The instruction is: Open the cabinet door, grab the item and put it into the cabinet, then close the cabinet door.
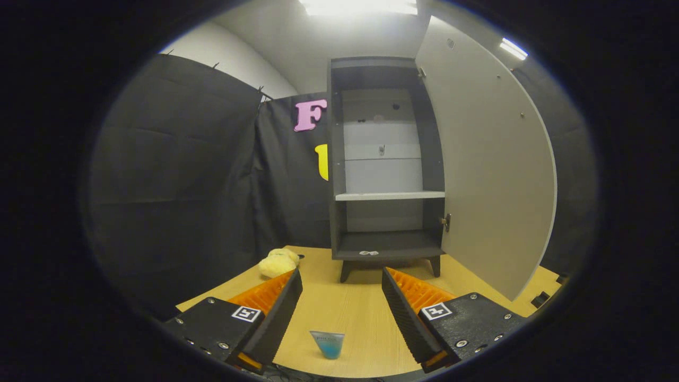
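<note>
While the cabinet (pixel 387 159) stands open, gripper (pixel 342 281) fingers spread wide around a blue cup (pixel 328 344) at the worktop's (pixel 350 313) near edge.

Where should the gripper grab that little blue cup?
Probably around its sides, near the wider rim, coming straight down over it. The blue cup stands upright on the table, narrowing downward, already between the open gripper fingers, so they can close on opposite walls.

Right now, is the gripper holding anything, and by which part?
Nothing. The gripper is open over the table; the cup sits between its fingers, untouched.
</note>
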Available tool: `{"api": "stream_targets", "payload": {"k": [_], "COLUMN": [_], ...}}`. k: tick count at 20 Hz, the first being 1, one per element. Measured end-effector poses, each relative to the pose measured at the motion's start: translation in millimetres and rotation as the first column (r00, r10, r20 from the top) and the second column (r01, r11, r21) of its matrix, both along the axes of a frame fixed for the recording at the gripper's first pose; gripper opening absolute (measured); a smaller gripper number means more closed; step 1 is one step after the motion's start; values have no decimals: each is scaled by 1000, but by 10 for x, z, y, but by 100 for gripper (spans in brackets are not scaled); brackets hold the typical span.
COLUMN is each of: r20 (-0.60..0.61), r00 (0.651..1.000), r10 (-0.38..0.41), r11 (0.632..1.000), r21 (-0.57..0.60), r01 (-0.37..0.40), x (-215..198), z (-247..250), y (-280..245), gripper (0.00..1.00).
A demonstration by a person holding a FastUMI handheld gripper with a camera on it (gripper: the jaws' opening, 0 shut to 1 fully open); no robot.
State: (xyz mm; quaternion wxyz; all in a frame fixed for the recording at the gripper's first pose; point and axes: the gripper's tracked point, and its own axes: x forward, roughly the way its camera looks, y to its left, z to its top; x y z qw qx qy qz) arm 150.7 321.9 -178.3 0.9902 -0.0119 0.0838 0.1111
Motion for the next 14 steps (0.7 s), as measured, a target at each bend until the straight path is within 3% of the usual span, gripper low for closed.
{"api": "stream_targets", "payload": {"k": [5, 14], "r20": [-111, -229], "r00": [994, 973], "r10": [0, -14], "r11": [999, 998], "r21": [-46, -68], "r01": [-5, -2], "x": [-71, -115], "z": [-574, -1104], "y": [73, 183], "gripper": [94, 94]}}
